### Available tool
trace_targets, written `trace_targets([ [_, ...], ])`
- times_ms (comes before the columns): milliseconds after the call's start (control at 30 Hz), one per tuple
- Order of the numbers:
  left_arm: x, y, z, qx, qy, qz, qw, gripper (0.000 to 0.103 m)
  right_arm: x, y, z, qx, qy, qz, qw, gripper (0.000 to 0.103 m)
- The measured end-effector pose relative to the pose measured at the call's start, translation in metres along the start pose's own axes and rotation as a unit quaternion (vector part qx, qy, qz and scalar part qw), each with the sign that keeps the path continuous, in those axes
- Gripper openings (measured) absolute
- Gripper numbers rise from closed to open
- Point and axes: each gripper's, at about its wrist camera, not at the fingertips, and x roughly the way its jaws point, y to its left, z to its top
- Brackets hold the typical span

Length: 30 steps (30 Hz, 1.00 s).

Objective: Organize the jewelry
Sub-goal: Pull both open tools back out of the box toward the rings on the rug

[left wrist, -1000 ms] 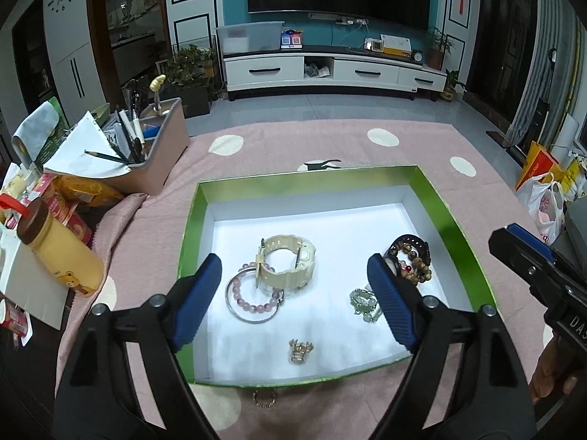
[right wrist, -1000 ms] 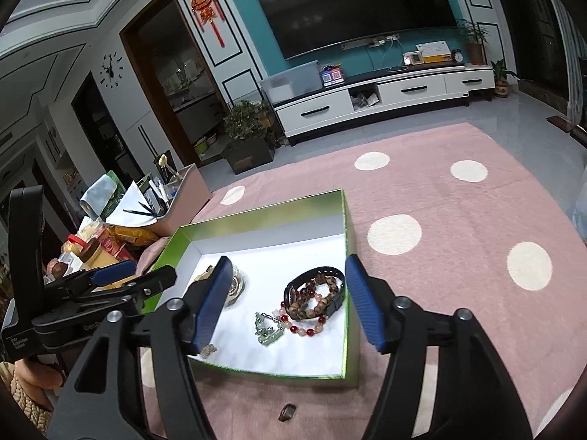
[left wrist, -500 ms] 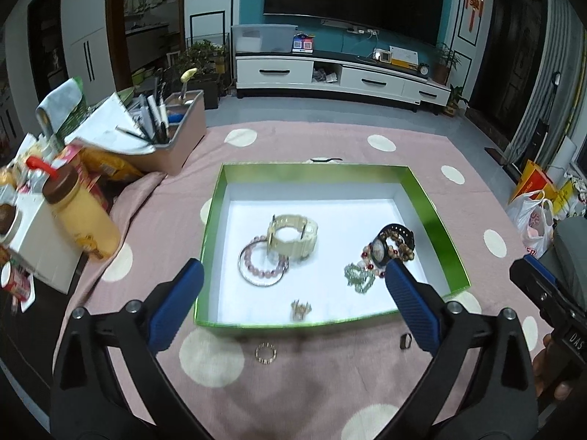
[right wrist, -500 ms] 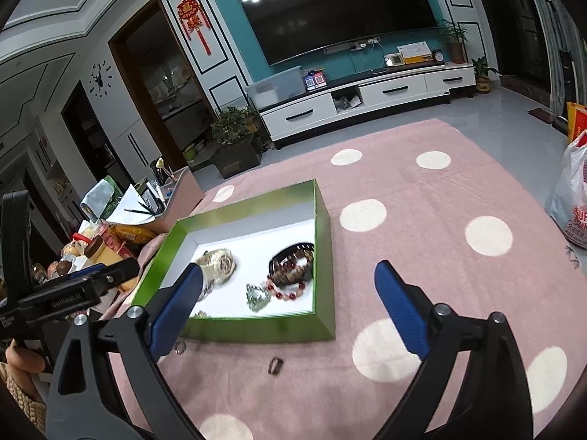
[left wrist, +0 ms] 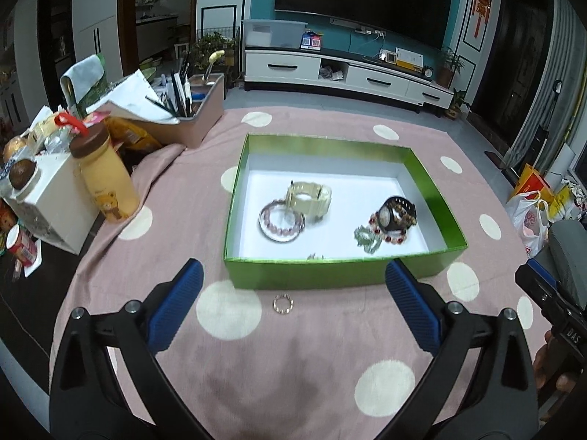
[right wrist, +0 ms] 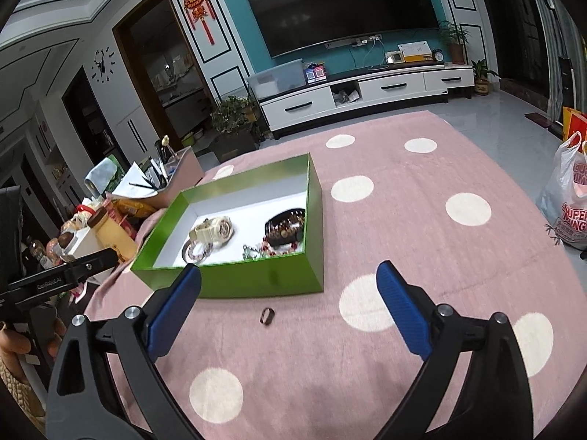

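i see my left gripper (left wrist: 293, 304) and right gripper (right wrist: 290, 304) with jaws wide, empty. a gold ring (left wrist: 283, 304) and a dark ring (right wrist: 266, 316) lie on the pink cloth (left wrist: 293, 359), just before the green box (left wrist: 330, 275) holding watches and bracelets.

Pretty dim indoor light, ceiling lamps glaring off the TV (right wrist: 345, 3) up top, heavy fisheye bending and dark corners around it, jewelry in the green box (left wrist: 341, 275) slightly blurry.
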Motion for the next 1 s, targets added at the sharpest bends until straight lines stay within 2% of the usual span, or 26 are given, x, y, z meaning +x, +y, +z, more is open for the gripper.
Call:
trace_targets([
  [267,0.006,0.010,-0.027,-0.005,0.018,0.001,0.9998,0.101,0.004,-0.010,-0.026,-0.016,0.029,-0.016,0.999,0.096],
  [633,0.042,0.023,-0.067,-0.015,0.074,0.000,0.9972,0.101,0.033,-0.010,-0.061,-0.026,0.093,0.005,0.995,0.096],
  [900,0.052,0.021,-0.072,-0.009,0.071,-0.005,0.9974,0.101,0.053,0.010,-0.069,-0.054,0.111,0.020,0.992,0.096],
  [1000,0.058,0.020,-0.070,-0.006,0.071,-0.007,0.9975,0.099,0.061,0.014,-0.068,-0.059,0.115,0.021,0.991,0.089],
])
